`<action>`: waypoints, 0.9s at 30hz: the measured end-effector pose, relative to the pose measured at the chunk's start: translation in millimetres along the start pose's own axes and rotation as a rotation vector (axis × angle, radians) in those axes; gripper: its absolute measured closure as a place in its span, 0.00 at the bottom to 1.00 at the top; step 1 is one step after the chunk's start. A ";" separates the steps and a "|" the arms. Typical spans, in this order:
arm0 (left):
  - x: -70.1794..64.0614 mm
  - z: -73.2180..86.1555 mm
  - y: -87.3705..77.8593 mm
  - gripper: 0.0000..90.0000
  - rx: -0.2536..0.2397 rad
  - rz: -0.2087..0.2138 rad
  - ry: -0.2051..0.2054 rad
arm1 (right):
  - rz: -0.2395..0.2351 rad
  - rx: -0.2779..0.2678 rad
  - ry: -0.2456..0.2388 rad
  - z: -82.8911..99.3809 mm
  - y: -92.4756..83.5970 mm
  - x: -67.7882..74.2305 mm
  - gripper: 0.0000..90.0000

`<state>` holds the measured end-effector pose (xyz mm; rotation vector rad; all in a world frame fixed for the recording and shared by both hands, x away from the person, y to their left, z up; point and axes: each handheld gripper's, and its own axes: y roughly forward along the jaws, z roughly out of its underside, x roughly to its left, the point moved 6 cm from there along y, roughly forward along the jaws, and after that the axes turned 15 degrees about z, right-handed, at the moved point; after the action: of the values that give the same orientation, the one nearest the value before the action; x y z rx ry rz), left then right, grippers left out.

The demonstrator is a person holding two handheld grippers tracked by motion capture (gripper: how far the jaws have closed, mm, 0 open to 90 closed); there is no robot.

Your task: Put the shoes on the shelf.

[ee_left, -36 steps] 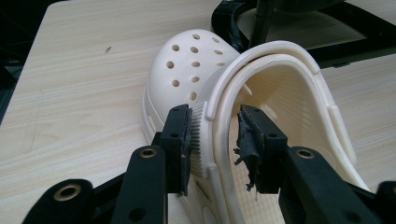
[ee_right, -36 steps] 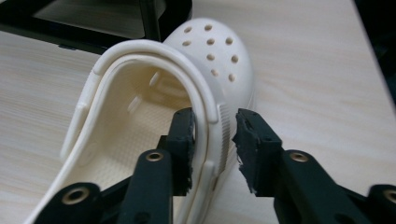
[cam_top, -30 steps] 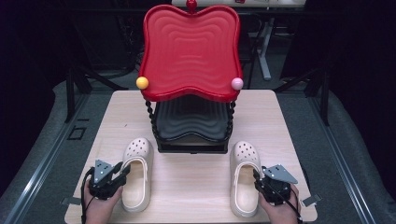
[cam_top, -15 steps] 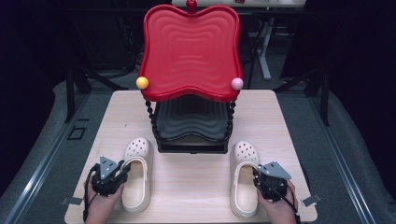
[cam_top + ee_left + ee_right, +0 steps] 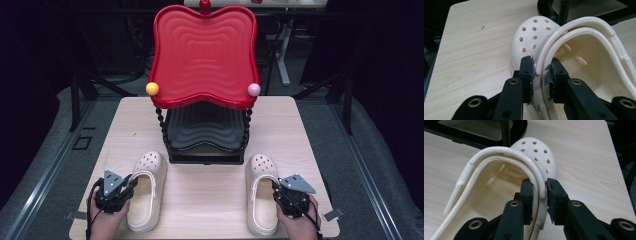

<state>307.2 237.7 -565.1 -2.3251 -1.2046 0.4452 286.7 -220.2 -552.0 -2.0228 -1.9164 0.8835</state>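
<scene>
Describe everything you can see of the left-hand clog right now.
The left clog is cream, foam-like, with a perforated toe pointing toward the black-and-red rack. It lies sole-down on the wooden table, strap folded forward over the opening. The left gripper has just been closing; its pads pinch the outer side wall and strap.

Pale wooden table top (image 5: 210, 192): matt laminate, fine straight grain. Two cream perforated foam-like clogs, left (image 5: 146, 187) and right (image 5: 261, 192): matt, smooth outside, finely dimpled footbeds. Red wavy-edged plastic tray (image 5: 204, 52), far: glossy, rippled. Black plastic lower tray (image 5: 205, 131): duller sheen. Black gripper jaws: matt plastic, brass-coloured metal rivets.
</scene>
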 end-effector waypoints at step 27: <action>-14.1 -12.1 -28.4 0.84 -0.080 0.047 -0.008 | -0.003 -0.073 0.027 -12.7 -22.3 -3.7 0.84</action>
<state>286.2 237.0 -538.4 -2.4260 -1.1936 0.4303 275.3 -217.8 -528.8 -2.0618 -1.9639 0.7919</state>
